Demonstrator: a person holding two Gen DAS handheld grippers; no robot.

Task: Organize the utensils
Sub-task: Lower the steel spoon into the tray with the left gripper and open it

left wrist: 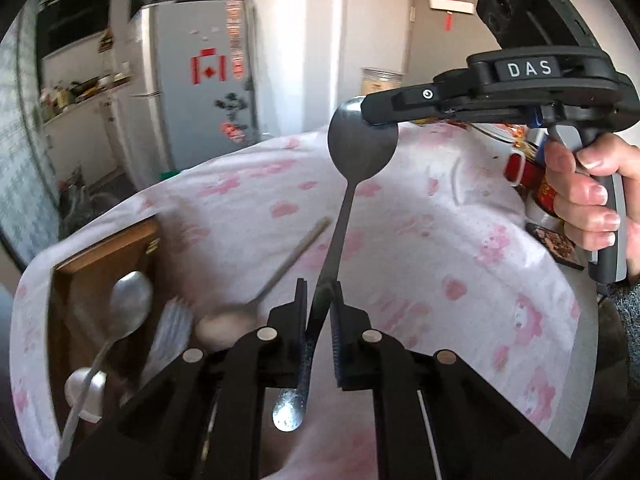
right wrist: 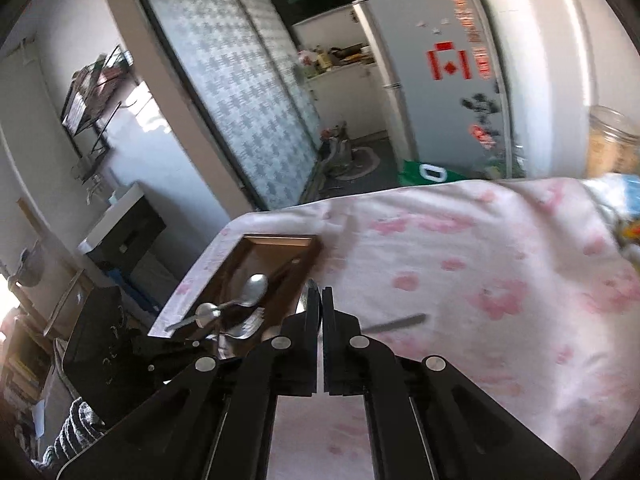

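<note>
1. Closely set, the fingers of the left gripper (left wrist: 320, 312) are clamped on the handle of a large spoon (left wrist: 362, 144), which is held clear of the tablecloth (left wrist: 440, 240).
2. The rounded handle end is seen sticking out behind the left pads, near the camera.
3. At the far end, the spoon's bowl is pinched by the closed right gripper (left wrist: 370, 114), held in a person's hand (left wrist: 584, 196); in the right wrist view the bowl (right wrist: 310, 300) is seen edge-on between that gripper's fingertips (right wrist: 320, 304).
4. A second spoon (left wrist: 256, 300) is seen lying on the pink-flowered tablecloth, just left of the left gripper.
5. Further left, a wooden tray (left wrist: 104, 252) is placed near the table's left edge; it holds spoons (left wrist: 130, 304) and a fork (left wrist: 172, 328).
6. Beyond the table, a refrigerator (left wrist: 200, 60) with red stickers is visible.
</note>
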